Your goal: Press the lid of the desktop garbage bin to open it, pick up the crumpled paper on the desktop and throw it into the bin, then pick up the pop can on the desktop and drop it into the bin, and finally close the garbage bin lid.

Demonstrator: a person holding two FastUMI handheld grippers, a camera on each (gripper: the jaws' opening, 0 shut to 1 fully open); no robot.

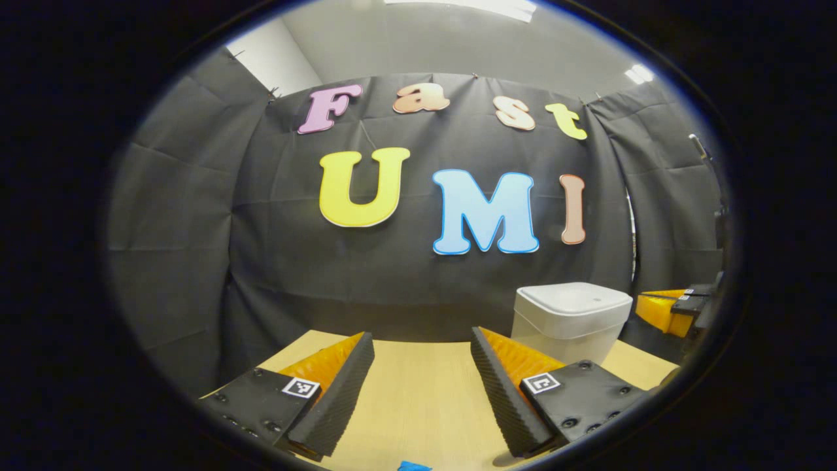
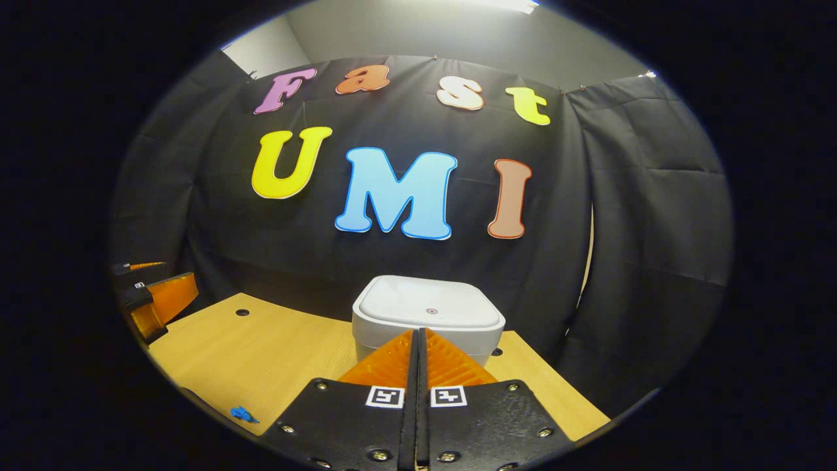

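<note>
Your right gripper [image 2: 418,347] hangs with fingers pressed together, holding nothing, just before the white desktop bin [image 2: 428,314], its lid [image 2: 425,304] down. Your left gripper [image 1: 422,366] gapes wide, empty, above the wooden desktop [image 1: 418,399].

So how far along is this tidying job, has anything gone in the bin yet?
I can't tell; little looks done. The bin has its lid down. The right gripper, shut and empty, points at it, perhaps to press it. The left gripper is open over the table. Paper, can and closing may remain.
</note>
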